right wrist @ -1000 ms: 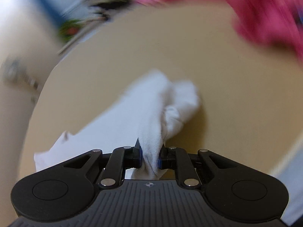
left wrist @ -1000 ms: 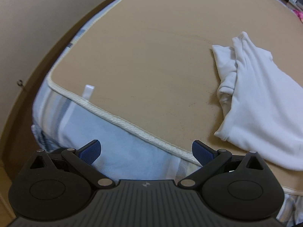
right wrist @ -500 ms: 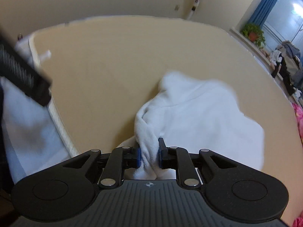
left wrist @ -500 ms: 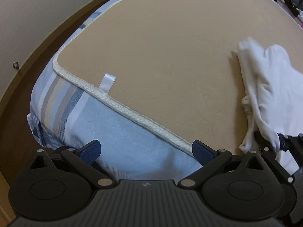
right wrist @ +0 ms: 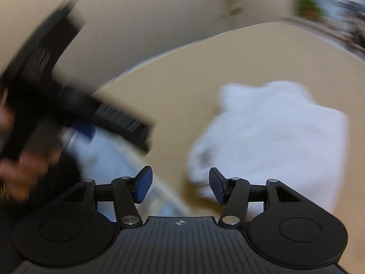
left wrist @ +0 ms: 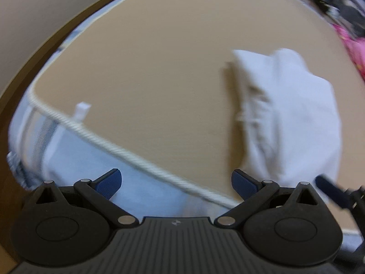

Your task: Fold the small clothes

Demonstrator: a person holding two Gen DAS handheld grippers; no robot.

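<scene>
A white garment [left wrist: 289, 114] lies bunched on the tan mat [left wrist: 159, 68] on the bed, right of centre in the left wrist view. It also shows in the right wrist view [right wrist: 273, 132], just ahead and right of my right gripper [right wrist: 180, 187], which is open and empty. My left gripper [left wrist: 176, 182] is open and empty over the mat's near edge, left of the garment. The left gripper's body [right wrist: 68, 96] shows blurred at the left of the right wrist view. Both views are motion-blurred.
The mat has a cream corded border [left wrist: 114, 150] with a white tag [left wrist: 82, 110]. Below it lies a light blue striped sheet [left wrist: 79, 159]. A pink cloth [left wrist: 355, 52] lies at the far right. A wooden bed frame [left wrist: 34, 52] curves along the left.
My right gripper has opened and let go of the white garment, which now lies on the mat. The left gripper stayed open and shifted slightly; both cameras are moving.
</scene>
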